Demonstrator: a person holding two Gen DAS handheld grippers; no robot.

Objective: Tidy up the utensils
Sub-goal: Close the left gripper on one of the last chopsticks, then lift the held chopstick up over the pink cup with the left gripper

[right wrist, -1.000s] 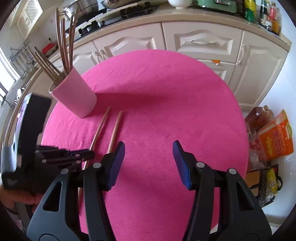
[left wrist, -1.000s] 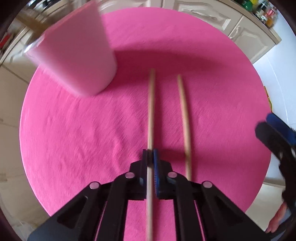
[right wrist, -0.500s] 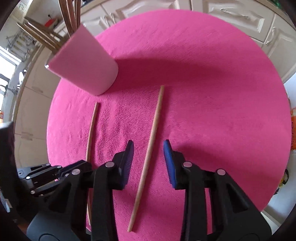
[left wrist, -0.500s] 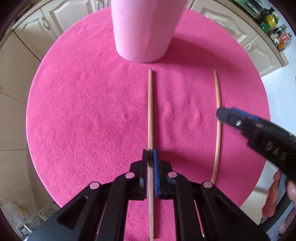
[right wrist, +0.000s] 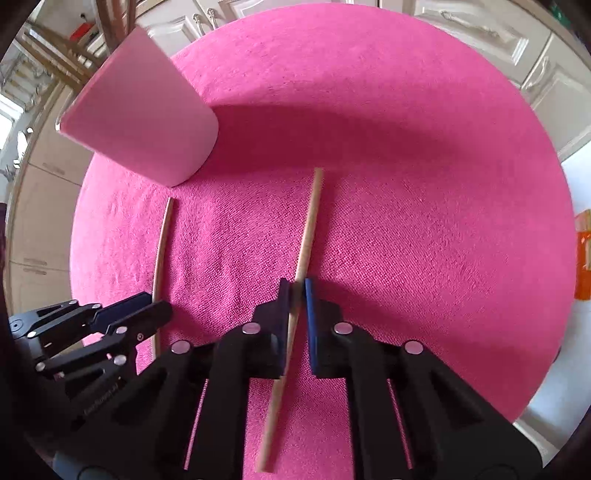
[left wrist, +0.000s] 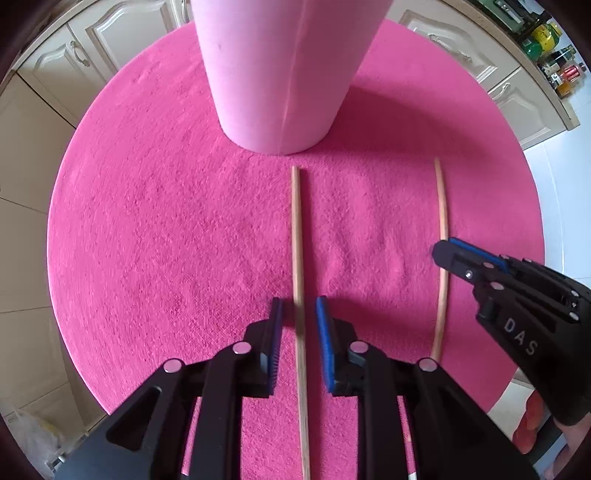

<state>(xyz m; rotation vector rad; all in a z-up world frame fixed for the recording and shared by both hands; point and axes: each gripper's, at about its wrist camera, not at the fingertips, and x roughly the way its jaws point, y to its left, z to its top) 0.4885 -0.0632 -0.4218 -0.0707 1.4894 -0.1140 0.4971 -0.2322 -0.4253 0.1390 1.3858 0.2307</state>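
On the round pink worktop (left wrist: 147, 221) the holder (left wrist: 280, 74) already has utensils, while the left gripper (left wrist: 299, 321), its jaws opening, straddles one chopstick (left wrist: 296, 229), and the right gripper (right wrist: 296, 295), marked "DAS", is clenched on the other (right wrist: 308, 229).

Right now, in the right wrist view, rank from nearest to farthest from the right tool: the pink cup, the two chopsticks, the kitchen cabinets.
1. Right chopstick: clamped in the right tool.
2. Left chopstick: lying on the cloth, left side.
3. Pink cup: upper left.
4. Kitchen cabinets: beyond the table, along the top.
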